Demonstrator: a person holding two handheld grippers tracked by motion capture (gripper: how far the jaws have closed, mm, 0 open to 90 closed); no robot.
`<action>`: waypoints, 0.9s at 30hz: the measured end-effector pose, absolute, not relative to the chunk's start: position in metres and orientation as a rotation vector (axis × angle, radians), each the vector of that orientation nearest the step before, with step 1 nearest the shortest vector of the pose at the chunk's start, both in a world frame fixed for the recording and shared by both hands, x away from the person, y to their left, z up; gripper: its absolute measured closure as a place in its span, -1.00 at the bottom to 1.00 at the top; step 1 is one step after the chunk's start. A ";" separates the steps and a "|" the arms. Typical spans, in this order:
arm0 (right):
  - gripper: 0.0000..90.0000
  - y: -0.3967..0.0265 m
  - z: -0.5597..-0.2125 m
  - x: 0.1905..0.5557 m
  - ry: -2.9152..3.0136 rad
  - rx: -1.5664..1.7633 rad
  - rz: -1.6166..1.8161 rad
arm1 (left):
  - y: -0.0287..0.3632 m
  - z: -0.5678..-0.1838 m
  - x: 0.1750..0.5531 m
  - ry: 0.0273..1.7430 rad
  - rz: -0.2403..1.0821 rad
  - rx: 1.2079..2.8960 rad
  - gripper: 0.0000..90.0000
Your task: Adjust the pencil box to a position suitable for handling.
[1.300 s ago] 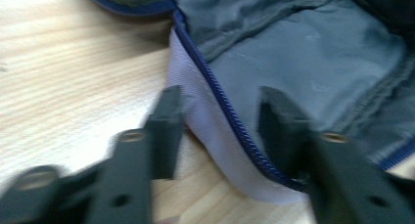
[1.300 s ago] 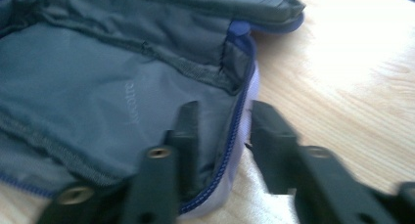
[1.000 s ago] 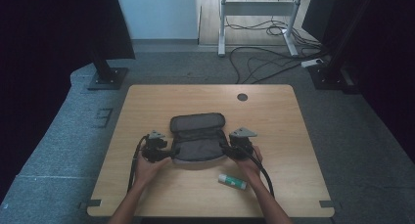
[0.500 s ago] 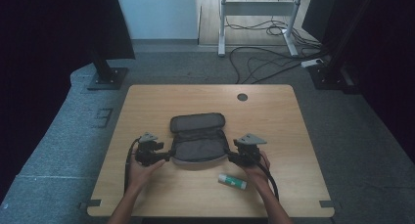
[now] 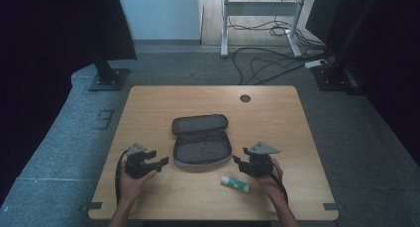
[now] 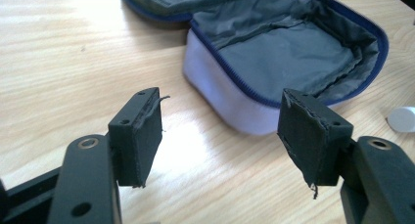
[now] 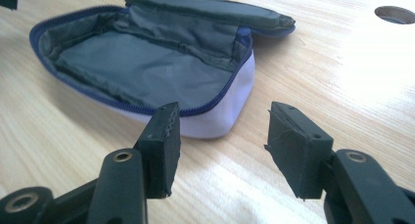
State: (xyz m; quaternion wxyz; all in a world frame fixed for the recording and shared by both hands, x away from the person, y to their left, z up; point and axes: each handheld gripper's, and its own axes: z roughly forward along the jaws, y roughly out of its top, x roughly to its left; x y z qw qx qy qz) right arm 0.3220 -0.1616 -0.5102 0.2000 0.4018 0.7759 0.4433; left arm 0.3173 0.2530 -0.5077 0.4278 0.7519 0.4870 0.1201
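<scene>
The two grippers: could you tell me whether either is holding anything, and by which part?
Nothing is held: the left gripper and right gripper are open, beside the pouch.

The left gripper is held low over the wooden table, its two black jaws spread wide with nothing between the pads. Just beyond them an open pouch is seen, its grey lining exposed, edged by a blue zip, its pale outer wall facing the jaws. A white cap is cut off by the right edge
</scene>
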 end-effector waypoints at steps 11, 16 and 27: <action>-0.01 -0.173 -0.514 0.301 2.197 1.129 1.266 | 0.271 -0.515 0.306 1.243 0.279 1.869 -0.26; -0.01 -0.179 -0.521 0.296 2.212 1.146 1.260 | 0.273 -0.518 0.305 1.254 0.280 1.864 -0.26; 0.00 -0.192 -0.530 0.286 2.222 1.159 1.281 | 0.276 -0.529 0.299 1.277 0.270 1.867 -0.26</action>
